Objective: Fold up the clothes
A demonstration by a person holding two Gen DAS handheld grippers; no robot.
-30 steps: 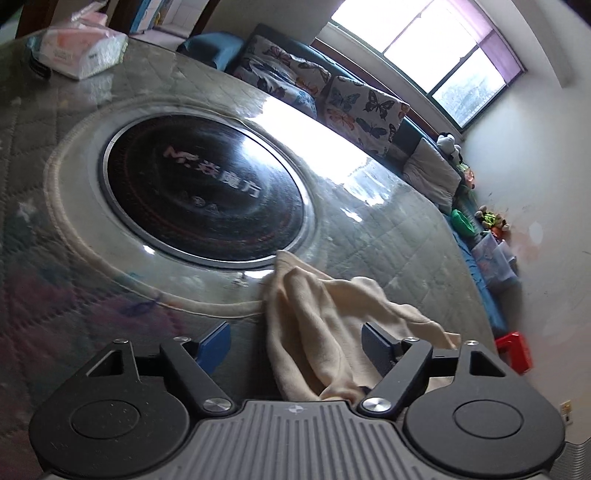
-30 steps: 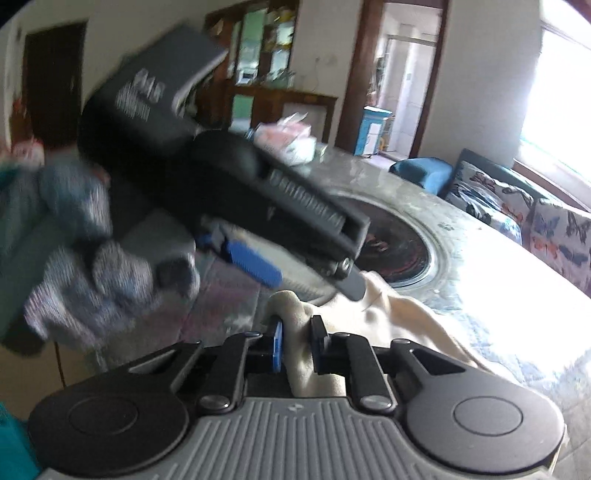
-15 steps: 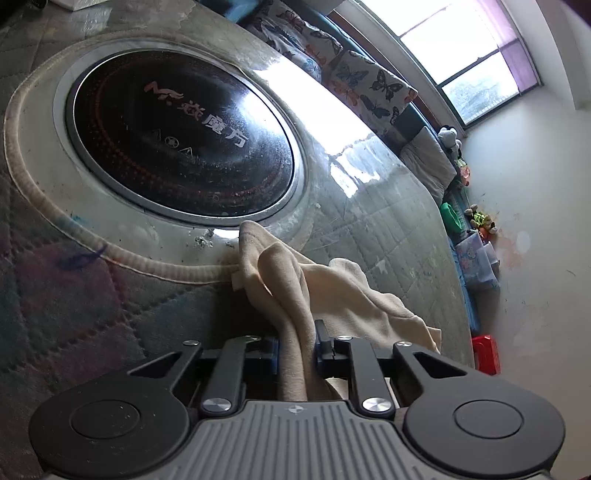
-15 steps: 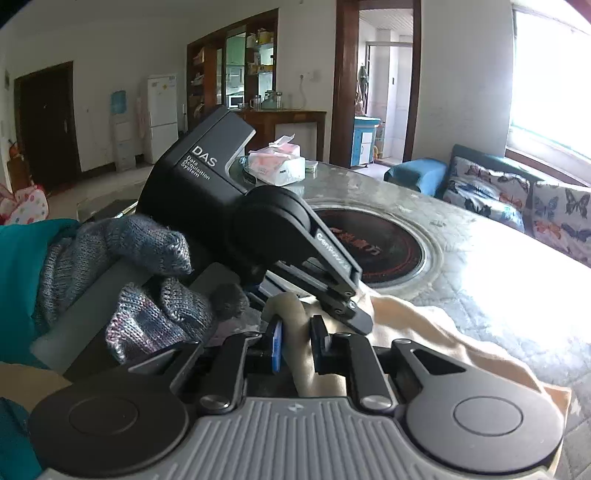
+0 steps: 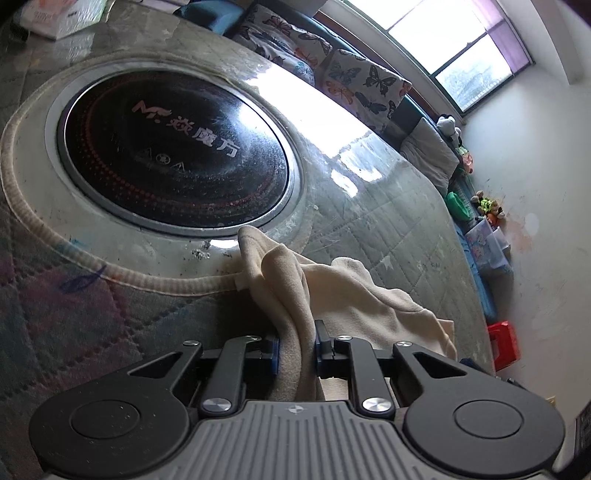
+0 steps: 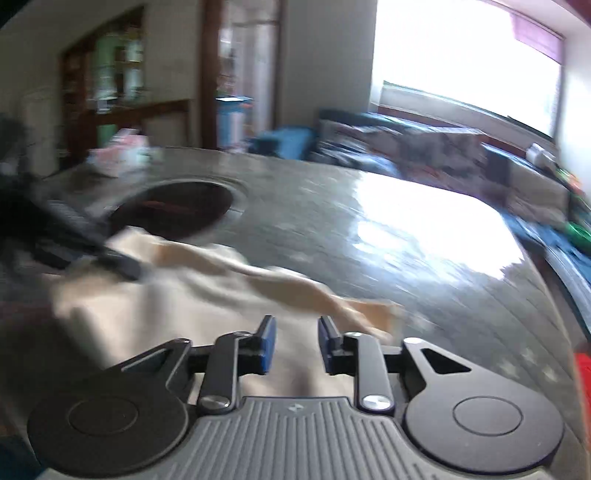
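From the left wrist camera, the left gripper [image 5: 295, 345] is closed on a raised fold of the cream cloth [image 5: 354, 299], which runs up between its two blue-padded fingers [image 5: 274, 355]. The cloth trails away from the grip toward the right and lies crumpled on the quilted table cover [image 5: 388, 229], with one corner reaching the edge of the round black cooktop [image 5: 173, 147] set into the table. A pale ribbed ring [image 5: 48, 229] runs around the cooktop, and the cloth overlaps it just in front of the gripper. A tissue pack [image 5: 62, 16] sits at the far left corner of the table. Beyond the table stands a sofa with butterfly cushions [image 5: 365, 85] under a bright window [image 5: 454, 48], and a red stool [image 5: 504, 343] is on the floor at the right.

From the right wrist camera, which is blurred, the right gripper [image 6: 293, 345] has its fingers [image 6: 266, 345] parted with a clear gap, and nothing is clamped between them. The cream cloth [image 6: 166, 306] lies spread on the table [image 6: 424, 266] directly below and ahead of the gripper, stretching from the left side to a narrow end at the right. At the left, the dark body of the left gripper [image 6: 74, 236] is down at the cloth's far edge, near the cooktop [image 6: 177, 208]. Window glare covers much of the table's right half
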